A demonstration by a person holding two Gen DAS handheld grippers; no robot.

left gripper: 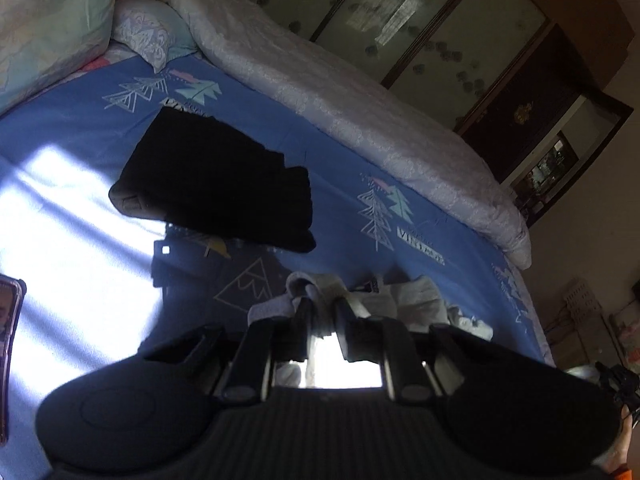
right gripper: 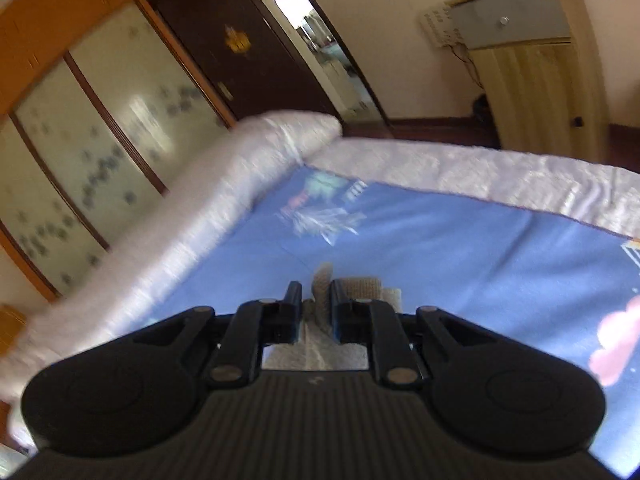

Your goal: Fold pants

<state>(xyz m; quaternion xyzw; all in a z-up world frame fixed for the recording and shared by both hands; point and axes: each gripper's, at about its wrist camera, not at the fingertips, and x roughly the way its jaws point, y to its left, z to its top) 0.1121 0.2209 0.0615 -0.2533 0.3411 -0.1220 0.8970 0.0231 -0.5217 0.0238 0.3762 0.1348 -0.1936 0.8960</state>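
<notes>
Just starting on the light grey pants (left gripper: 360, 300), bunched directly ahead of the left gripper (left gripper: 322, 308) and right gripper (right gripper: 312, 300), both pinching fabric, with black folded pants (left gripper: 216, 184) already lying farther ahead.

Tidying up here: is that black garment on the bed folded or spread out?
Folded: the black garment lies as a compact layered stack on the blue sheet.

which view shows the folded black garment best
The left wrist view: the folded black garment lies in full on the blue sheet, beyond the left claw. The right wrist view does not show it.
</notes>
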